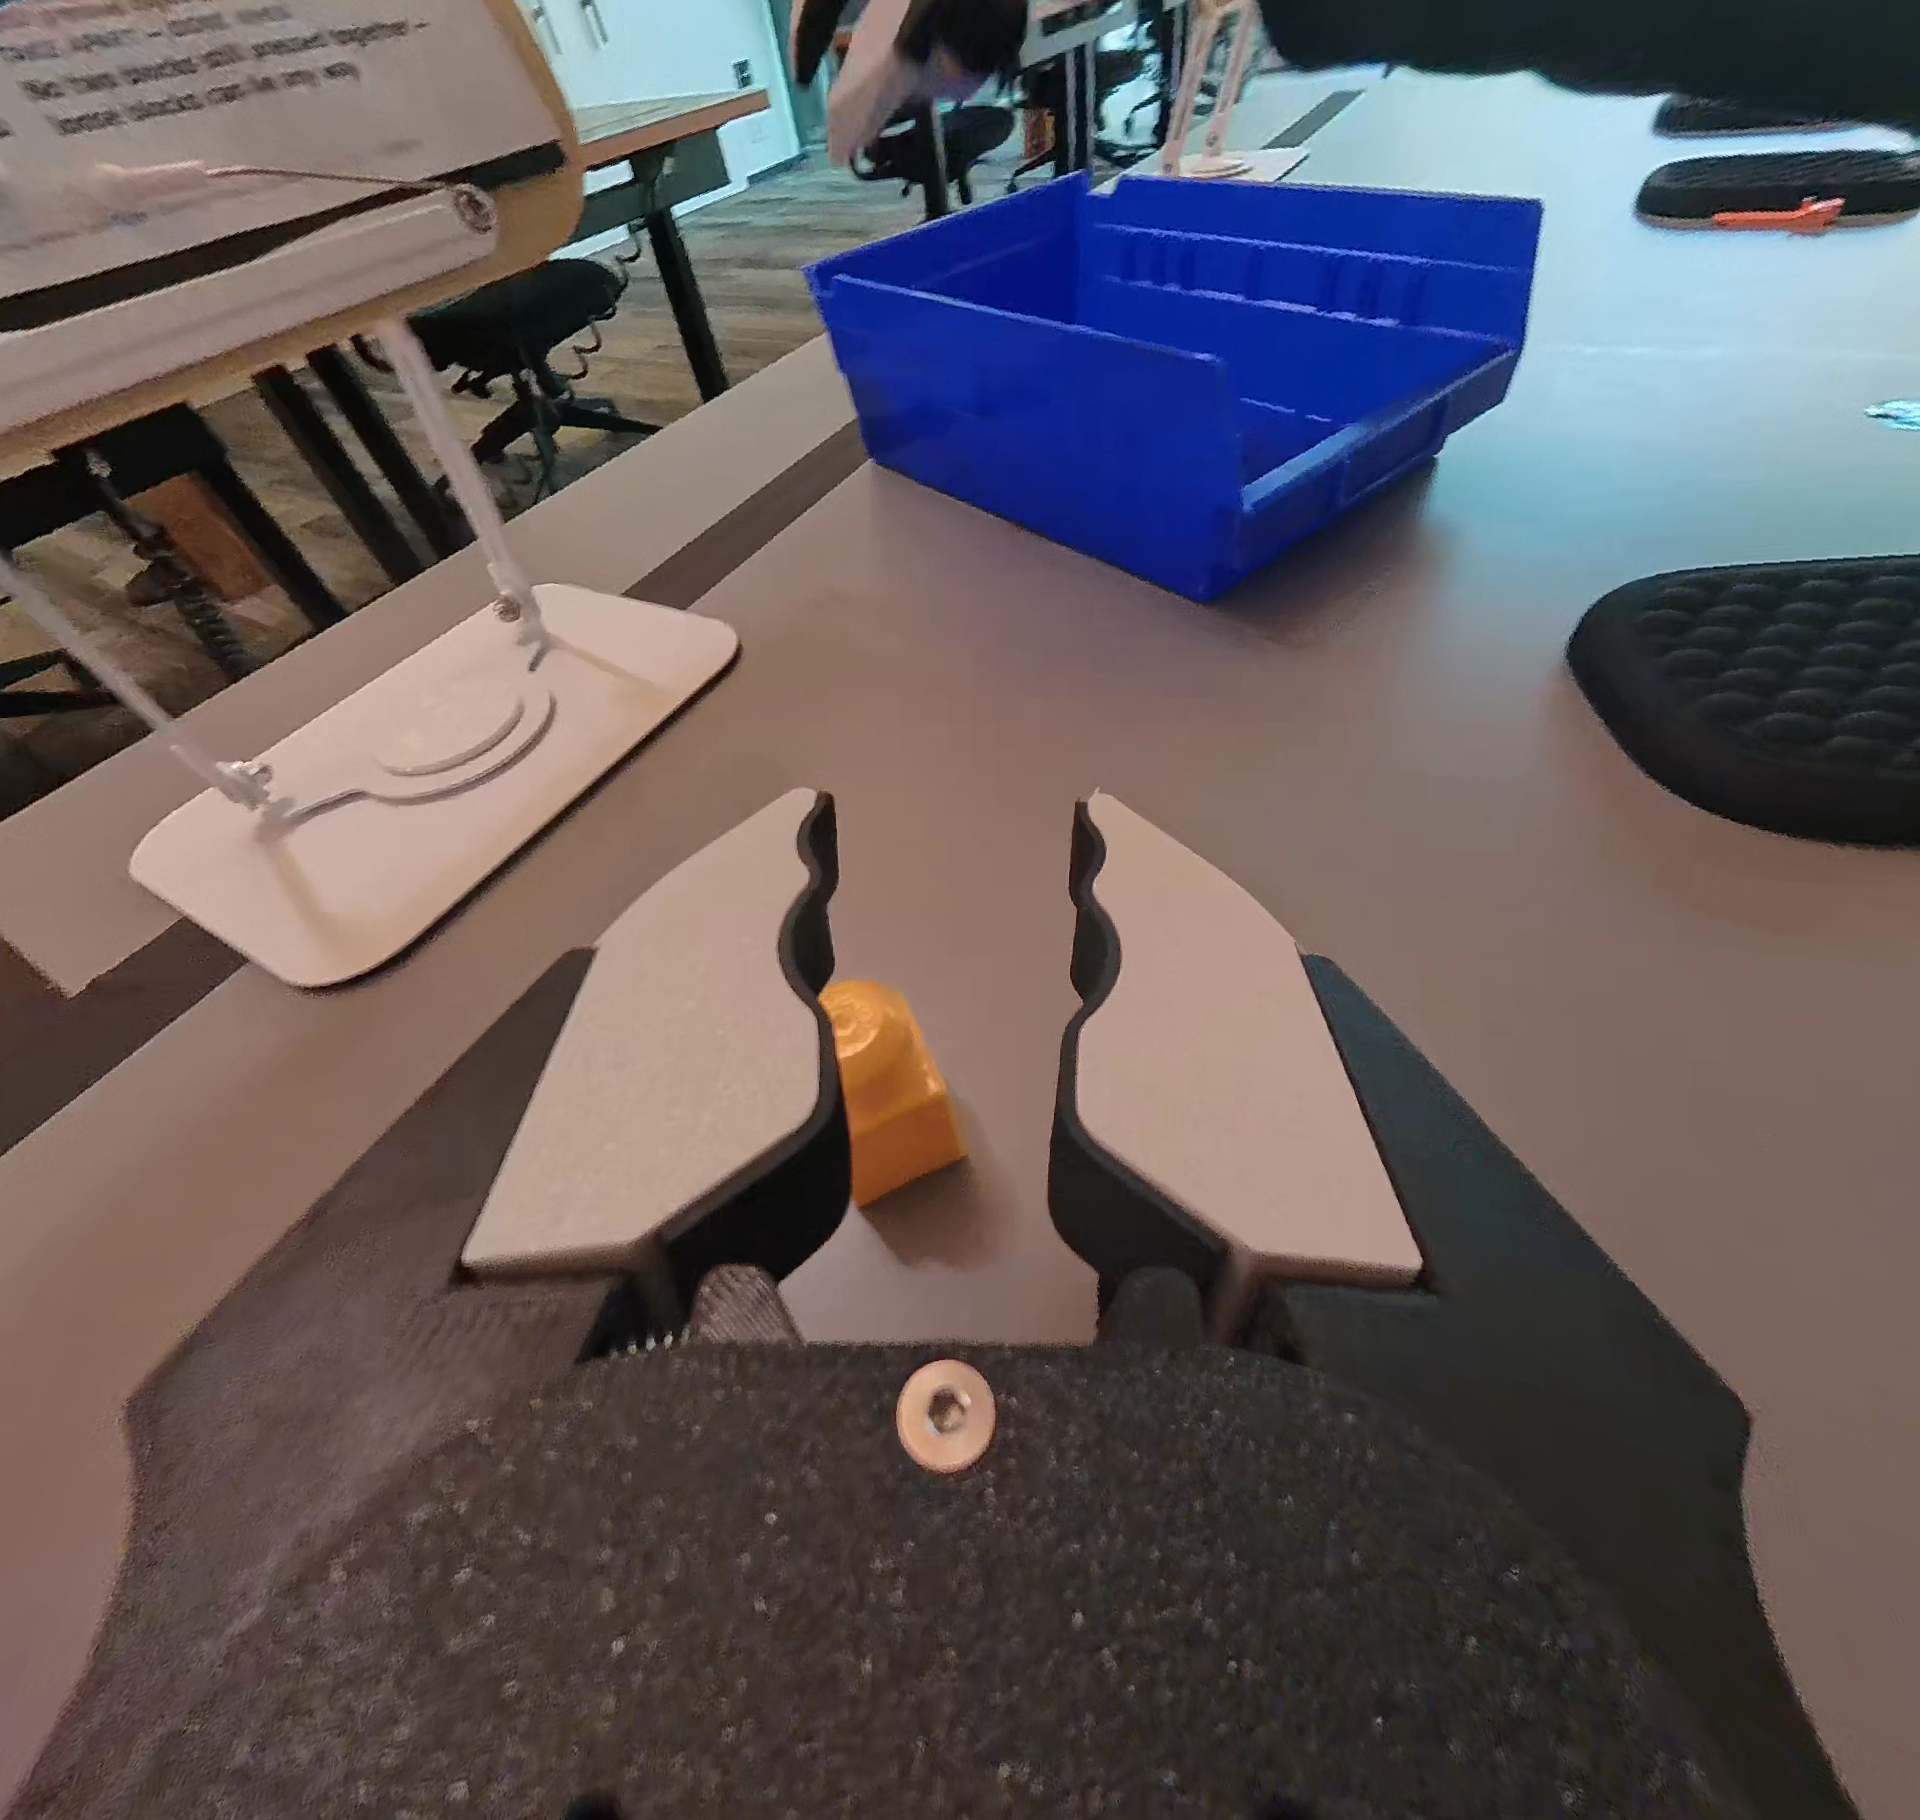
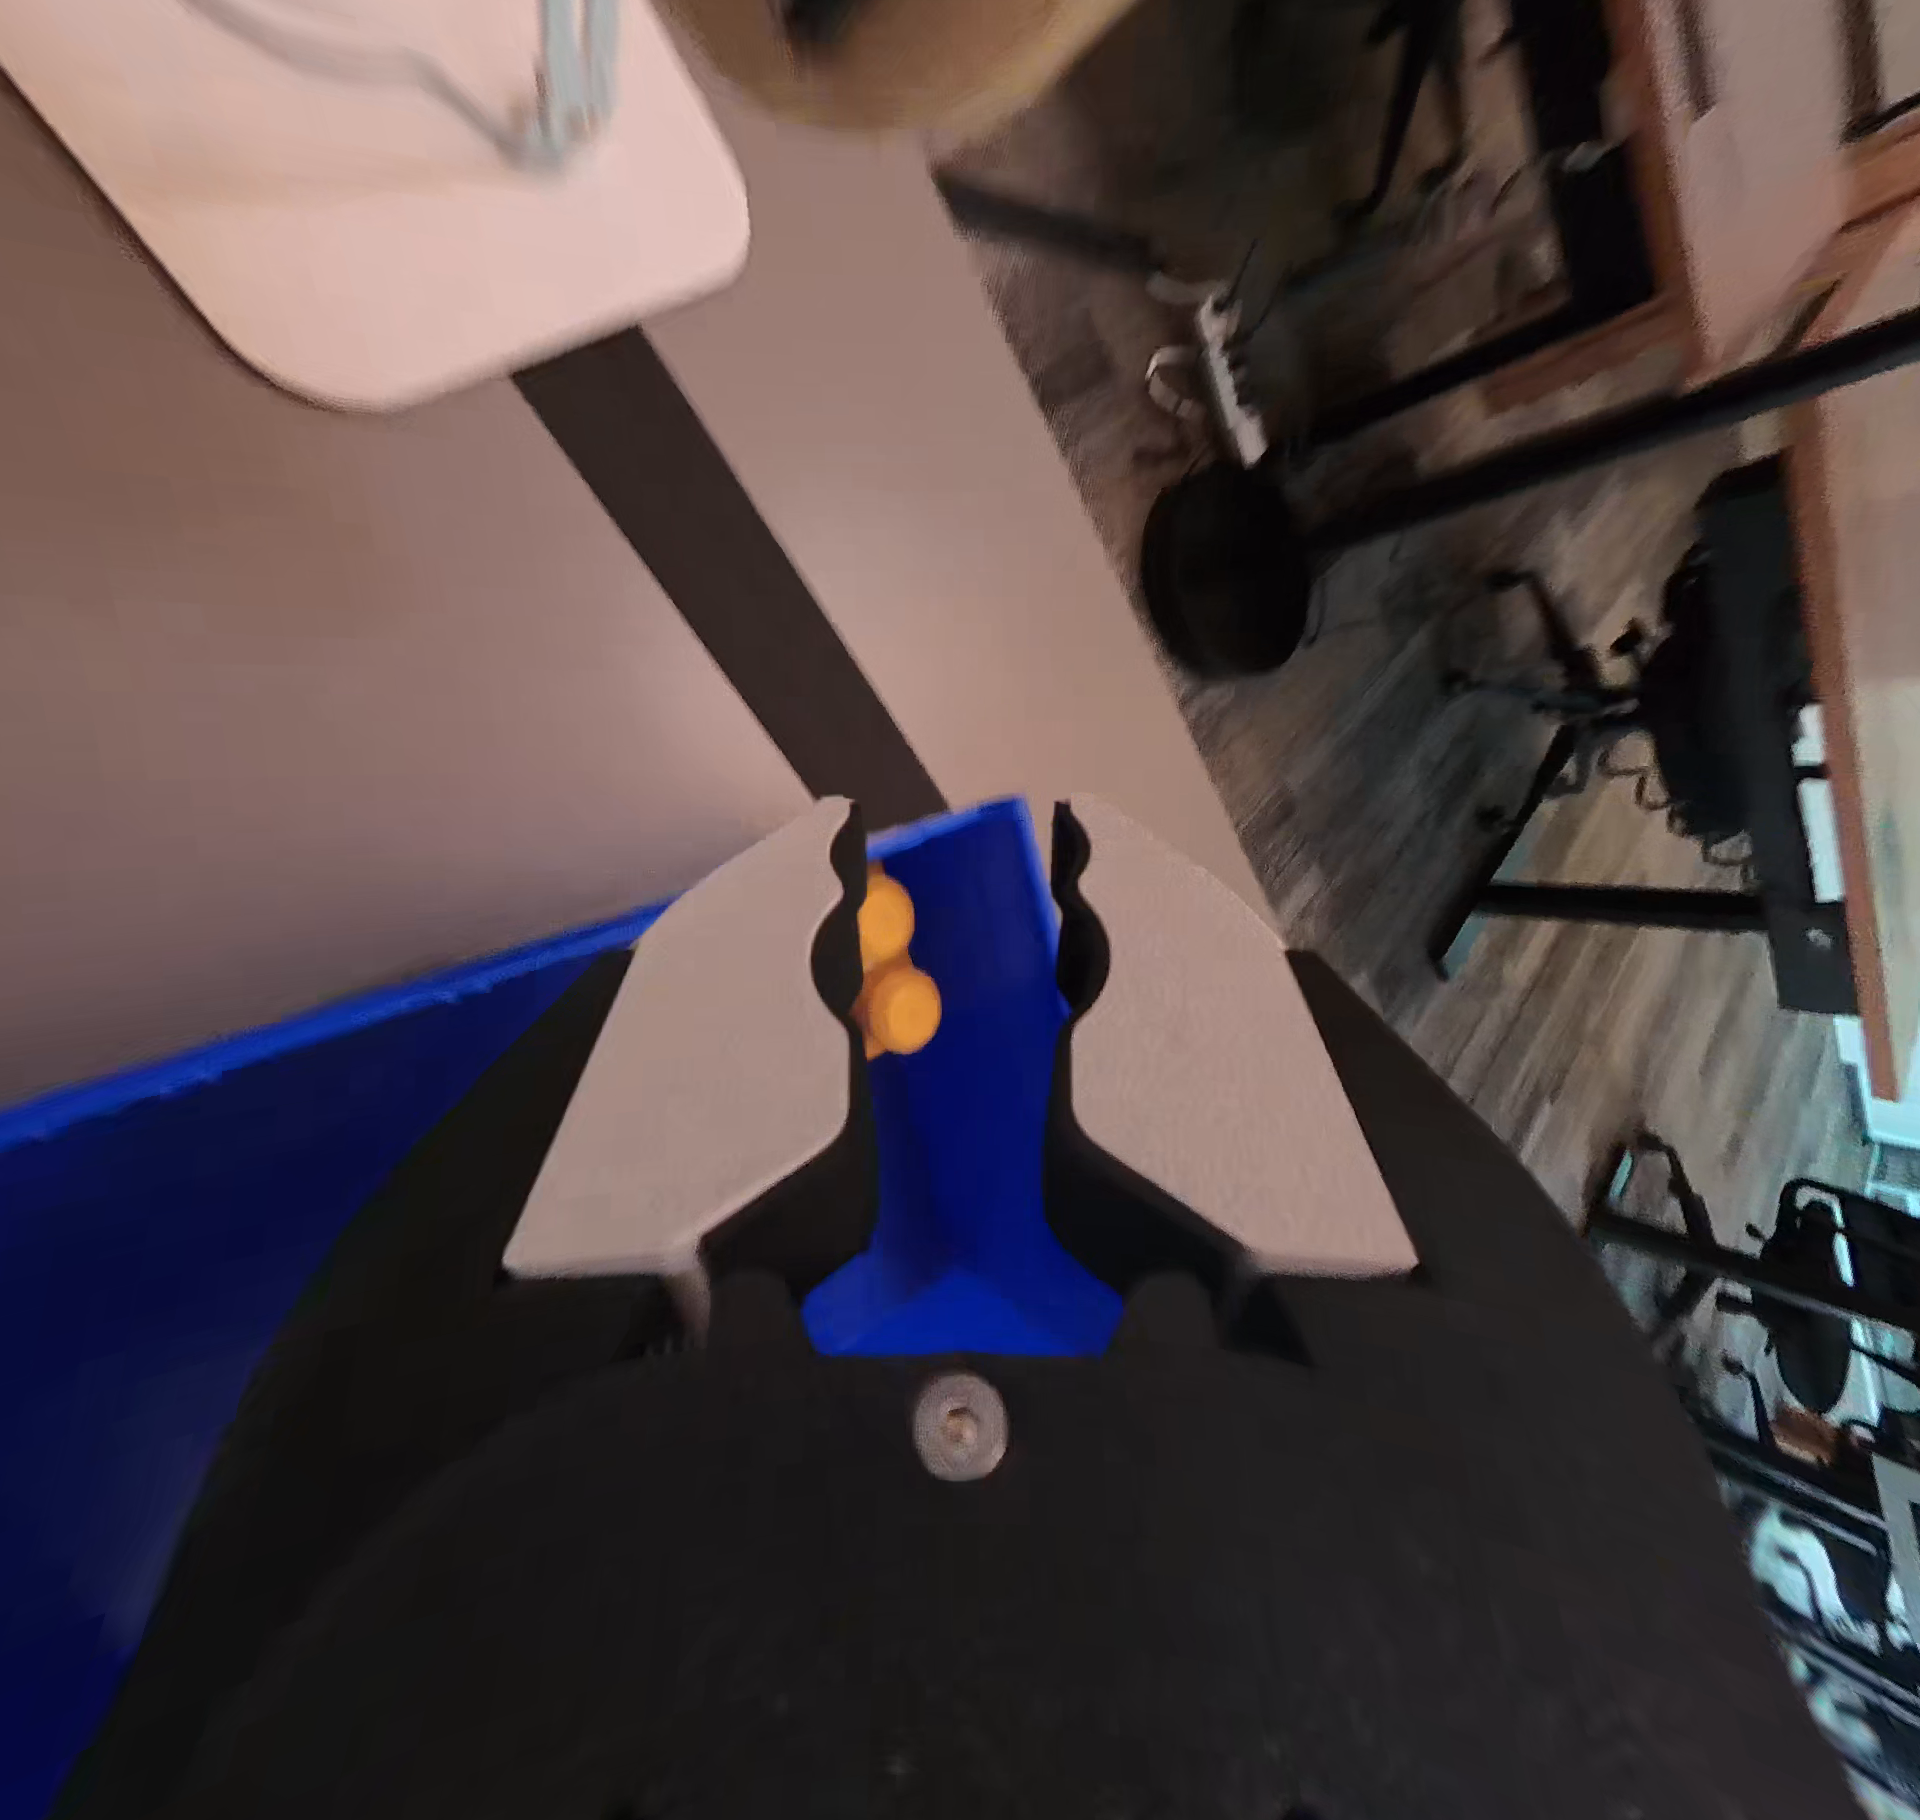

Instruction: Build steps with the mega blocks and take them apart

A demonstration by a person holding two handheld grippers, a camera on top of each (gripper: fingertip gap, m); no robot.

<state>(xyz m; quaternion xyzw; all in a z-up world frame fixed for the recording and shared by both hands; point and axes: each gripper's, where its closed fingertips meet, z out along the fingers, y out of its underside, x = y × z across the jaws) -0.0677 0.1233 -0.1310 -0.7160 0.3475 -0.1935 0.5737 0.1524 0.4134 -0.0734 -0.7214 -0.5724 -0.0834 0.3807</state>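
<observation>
In the left wrist view my left gripper [image 1: 954, 806] is open and low over the brown table. A small orange one-stud block [image 1: 894, 1095] stands on the table between its fingers, right beside the left finger. The right gripper [image 1: 894, 25] shows blurred in the air above and behind the blue bin [image 1: 1039, 399]. In the right wrist view my right gripper [image 2: 956, 820] is open and tilted over the blue bin [image 2: 312, 1147]. An orange block [image 2: 891, 960] with two studs shows between its fingers, partly hidden behind the left finger, clear of the right one.
A white stand base [image 1: 436, 783] holding an instruction sheet [image 1: 208, 56] sits at the left, also in the right wrist view [image 2: 364, 160]. Black textured mats [image 1: 1766, 690] lie at the right. The table edge [image 1: 675, 420] runs behind the stand, with chairs and floor beyond. There is about 40 cm between the tips of the two grippers.
</observation>
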